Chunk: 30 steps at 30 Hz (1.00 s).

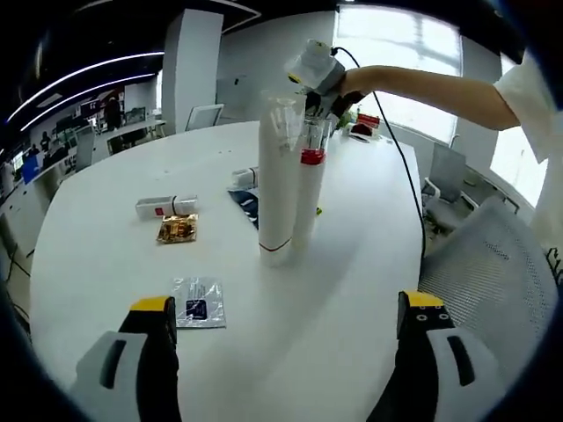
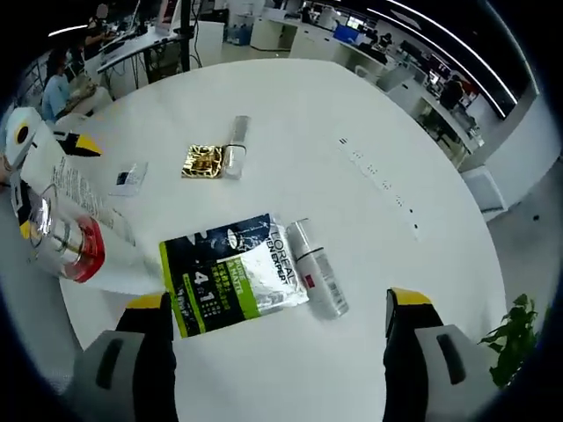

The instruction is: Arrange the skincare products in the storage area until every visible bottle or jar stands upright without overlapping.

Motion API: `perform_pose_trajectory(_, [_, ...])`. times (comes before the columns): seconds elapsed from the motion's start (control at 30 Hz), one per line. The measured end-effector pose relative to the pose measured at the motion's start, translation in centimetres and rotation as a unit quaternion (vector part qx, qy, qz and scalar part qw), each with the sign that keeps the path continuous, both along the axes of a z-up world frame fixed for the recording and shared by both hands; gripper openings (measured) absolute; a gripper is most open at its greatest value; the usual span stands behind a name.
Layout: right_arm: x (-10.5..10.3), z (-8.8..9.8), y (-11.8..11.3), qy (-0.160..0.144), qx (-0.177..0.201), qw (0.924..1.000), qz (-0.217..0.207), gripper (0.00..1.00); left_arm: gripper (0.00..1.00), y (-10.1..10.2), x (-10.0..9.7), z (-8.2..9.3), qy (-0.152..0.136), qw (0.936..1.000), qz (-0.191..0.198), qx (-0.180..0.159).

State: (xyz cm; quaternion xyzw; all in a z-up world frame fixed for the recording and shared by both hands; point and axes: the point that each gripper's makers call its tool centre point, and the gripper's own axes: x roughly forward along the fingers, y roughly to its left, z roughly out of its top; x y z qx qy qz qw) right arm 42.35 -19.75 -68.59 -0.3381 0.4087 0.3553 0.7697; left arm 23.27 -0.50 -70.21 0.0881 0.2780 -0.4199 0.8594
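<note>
Office, white round tabletop (image 2: 290, 105) | silver bottle (image 2: 317, 268) lies flat just ahead between the right gripper (image 2: 274, 338) jaws, spread and empty, long axis roughly along them | left gripper (image 1: 286, 338) jaws apart, farther, facing upright tubes (image 1: 280, 176).

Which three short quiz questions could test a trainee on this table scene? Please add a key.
1. True or false: the silver bottle stands upright beside the green-and-black packet.
2. How many tall white tubes stand upright on the white table? A: one. B: two. C: four.
3. Fill in the missing word: the gold sachet lies next to a small white ____ that lies on its side.

Key:
1. False. The bottle lies on its side next to the packet.
2. B.
3. The missing word is "tube": the small white tube has a red label.
</note>
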Motion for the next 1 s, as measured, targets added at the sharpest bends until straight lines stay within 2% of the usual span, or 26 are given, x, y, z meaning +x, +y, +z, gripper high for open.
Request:
perform_pose_trajectory(0.27, [1.8, -0.8, -0.1, 0.022, 0.001, 0.9998, 0.003, 0.96, 0.99, 0.0, -0.1, -0.1, 0.004, 1.0, -0.003, -0.002])
perform_pose_trajectory(0.53, [3.7, -1.7, -0.5, 0.039, -0.026, 0.9987, 0.018, 0.94, 0.99, 0.1, 0.0, -0.1, 0.003, 1.0, -0.001, -0.007])
perform_pose_trajectory(0.63, [3.8, -2.1, -0.3, 0.054, -0.025, 0.9981, 0.015, 0.87, 0.99, 0.3, 0.0, -0.1, 0.005, 1.0, 0.004, -0.007])
perform_pose_trajectory(0.73, [4.1, -2.5, -0.1, 0.058, -0.024, 0.998, 0.01, 0.87, 0.99, 0.4, 0.1, 0.1, 0.005, 0.9999, 0.009, -0.012])
perform_pose_trajectory(0.83, [4.2, -3.2, -0.3, 0.075, -0.028, 0.9967, 0.015, 0.79, 0.99, 0.3, 0.0, 0.1, 0.004, 0.9999, 0.006, -0.011])
perform_pose_trajectory(1.0, [4.8, -3.9, -0.7, 0.082, -0.039, 0.9958, 0.015, 0.76, 0.99, 0.2, 0.0, 0.2, 0.006, 0.9998, 0.007, -0.019])
